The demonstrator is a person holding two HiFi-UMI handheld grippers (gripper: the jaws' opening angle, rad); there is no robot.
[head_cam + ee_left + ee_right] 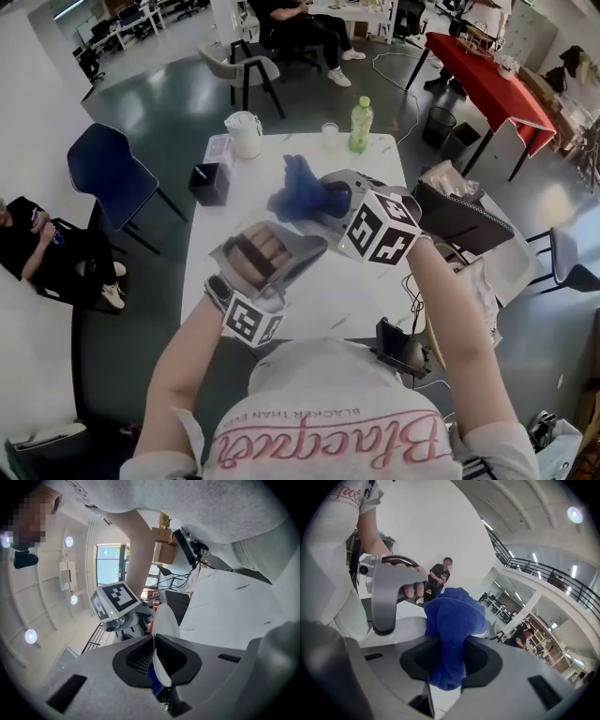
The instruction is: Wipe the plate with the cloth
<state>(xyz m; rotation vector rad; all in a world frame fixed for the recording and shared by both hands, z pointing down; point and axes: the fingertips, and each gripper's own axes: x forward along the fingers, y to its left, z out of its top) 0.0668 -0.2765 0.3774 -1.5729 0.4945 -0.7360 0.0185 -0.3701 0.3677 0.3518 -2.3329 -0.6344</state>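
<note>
My left gripper (157, 662) is shut on the rim of a white plate (166, 625), which stands edge-on between the pads in the left gripper view. A bunched blue cloth (453, 620) is clamped in my right gripper (450, 663). In the head view both grippers are held up over the white table (375, 155). The cloth (300, 192) sticks out ahead of the right gripper (322, 204), and the left gripper (314, 247) sits just below and to its left. The plate is mostly hidden there. A strip of the cloth (152, 679) shows beside the plate, close to it.
At the table's far end stand a green bottle (361, 124), a small cup (329, 131), a white jug (246, 134), a clear box (218, 148) and a black box (210, 183). A dark bag (461, 217) lies at the right edge. A blue chair (108, 173) stands left.
</note>
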